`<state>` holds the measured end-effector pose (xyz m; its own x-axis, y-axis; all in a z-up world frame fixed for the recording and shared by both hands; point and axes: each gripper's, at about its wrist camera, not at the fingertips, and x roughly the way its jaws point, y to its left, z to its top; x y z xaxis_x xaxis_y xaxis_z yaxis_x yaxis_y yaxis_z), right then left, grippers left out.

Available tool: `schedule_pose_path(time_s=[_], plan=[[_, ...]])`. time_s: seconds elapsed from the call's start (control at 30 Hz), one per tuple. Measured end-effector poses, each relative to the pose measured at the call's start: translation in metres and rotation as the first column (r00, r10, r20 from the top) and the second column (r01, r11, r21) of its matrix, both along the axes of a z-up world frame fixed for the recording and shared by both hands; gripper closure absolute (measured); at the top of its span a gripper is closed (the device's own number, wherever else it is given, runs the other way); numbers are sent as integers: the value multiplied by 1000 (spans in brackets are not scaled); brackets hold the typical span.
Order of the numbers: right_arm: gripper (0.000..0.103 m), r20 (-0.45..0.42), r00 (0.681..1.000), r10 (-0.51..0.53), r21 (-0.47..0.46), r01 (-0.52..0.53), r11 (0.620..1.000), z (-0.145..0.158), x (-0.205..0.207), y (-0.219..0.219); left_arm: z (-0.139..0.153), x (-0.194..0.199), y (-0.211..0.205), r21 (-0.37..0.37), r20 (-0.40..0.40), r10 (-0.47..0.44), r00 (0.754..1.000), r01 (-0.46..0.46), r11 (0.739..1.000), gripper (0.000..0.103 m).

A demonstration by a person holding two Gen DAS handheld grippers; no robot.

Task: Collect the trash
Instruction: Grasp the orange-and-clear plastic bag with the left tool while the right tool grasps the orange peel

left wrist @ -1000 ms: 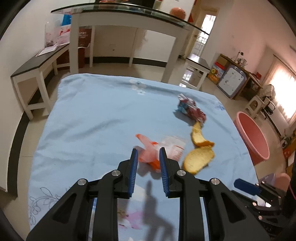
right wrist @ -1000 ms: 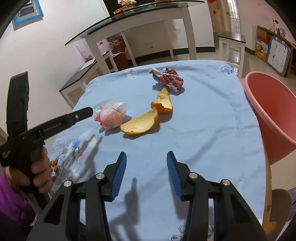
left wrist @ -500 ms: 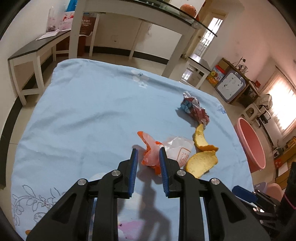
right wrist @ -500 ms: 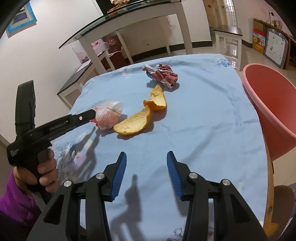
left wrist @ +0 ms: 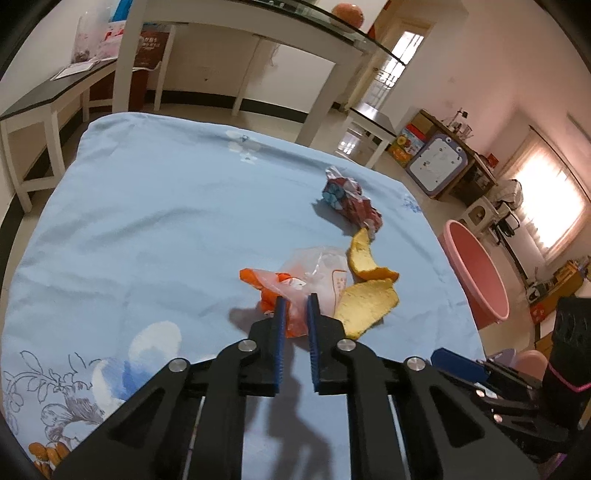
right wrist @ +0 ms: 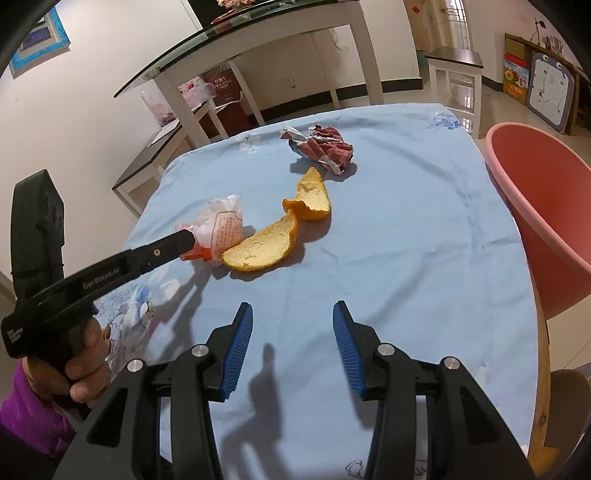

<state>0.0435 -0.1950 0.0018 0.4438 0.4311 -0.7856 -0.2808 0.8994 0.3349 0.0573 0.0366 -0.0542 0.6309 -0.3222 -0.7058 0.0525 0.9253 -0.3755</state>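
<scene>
The left gripper (left wrist: 294,308) had its jaws narrowed around the near end of the clear-and-orange plastic wrapper (left wrist: 314,273), which lay on the blue cloth (left wrist: 155,221); whether they truly pinched it could not be told. Just right of the wrapper sat two orange peels (right wrist: 280,236), touching each other, and behind them a crumpled red wrapper (right wrist: 321,147). The right gripper (right wrist: 291,347) hovered with jaws spread, grasping nothing. Past the table's right edge stood a pink basin (right wrist: 546,206), showing no trash inside, so collection looked barely begun. Beyond stood a glass-topped table (left wrist: 258,22) and low benches on a tiled floor.
</scene>
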Motion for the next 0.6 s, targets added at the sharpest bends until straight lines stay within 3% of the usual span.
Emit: schedule_pose_path(time_s=[0.4,0.6], plan=[[58,71,997,-43,2,43,999,10,26,-7,23,-13,10,27,74,46,996,-48,998,94],[66,94,995,-30,12,29,1000,15,52,3,27,-13,11,29,83,52,995,-54,998,94]])
